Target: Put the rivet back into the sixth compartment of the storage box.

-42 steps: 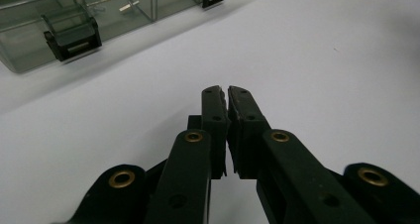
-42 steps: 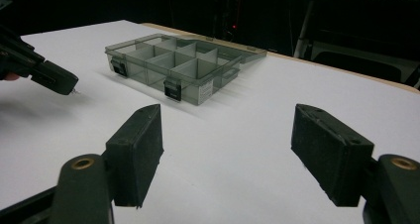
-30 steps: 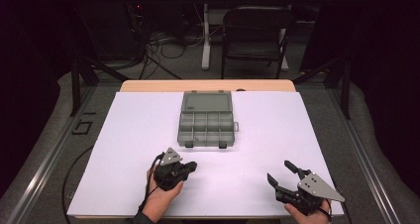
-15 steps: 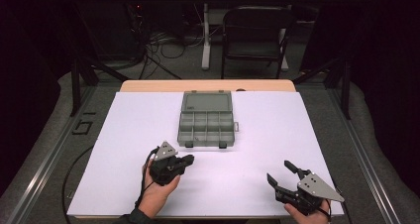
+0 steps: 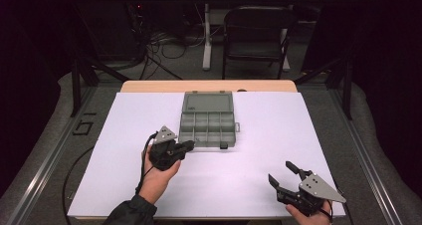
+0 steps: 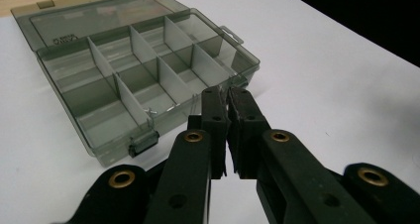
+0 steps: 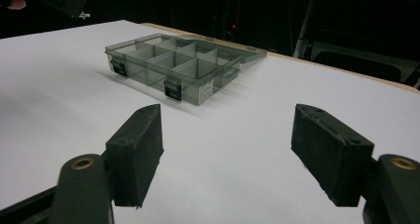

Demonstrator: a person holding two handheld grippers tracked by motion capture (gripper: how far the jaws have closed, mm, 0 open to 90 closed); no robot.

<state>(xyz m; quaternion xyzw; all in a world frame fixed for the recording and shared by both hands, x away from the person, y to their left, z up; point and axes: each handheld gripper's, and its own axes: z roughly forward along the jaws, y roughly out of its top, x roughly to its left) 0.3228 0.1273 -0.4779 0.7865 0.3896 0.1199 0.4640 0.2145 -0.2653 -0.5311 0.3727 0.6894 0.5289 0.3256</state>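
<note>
The left tongs, black and two-jawed, are clenched, jaws pressed together with nothing visibly between them, their tips just at the near edge of the translucent grey plastic compartment box. In the high view the left tongs sit at about 7 o'clock of the box, which lies open near the middle of the white-topped bench, its lid folded back toward 12 o'clock. The left gripper view alone shows a small pale item lying in a near compartment; what it is I cannot tell. The right tongs are released, jaws spread wide over bare bench, well apart from the box. From above the right tongs lie at about 5 o'clock of the box.
</note>
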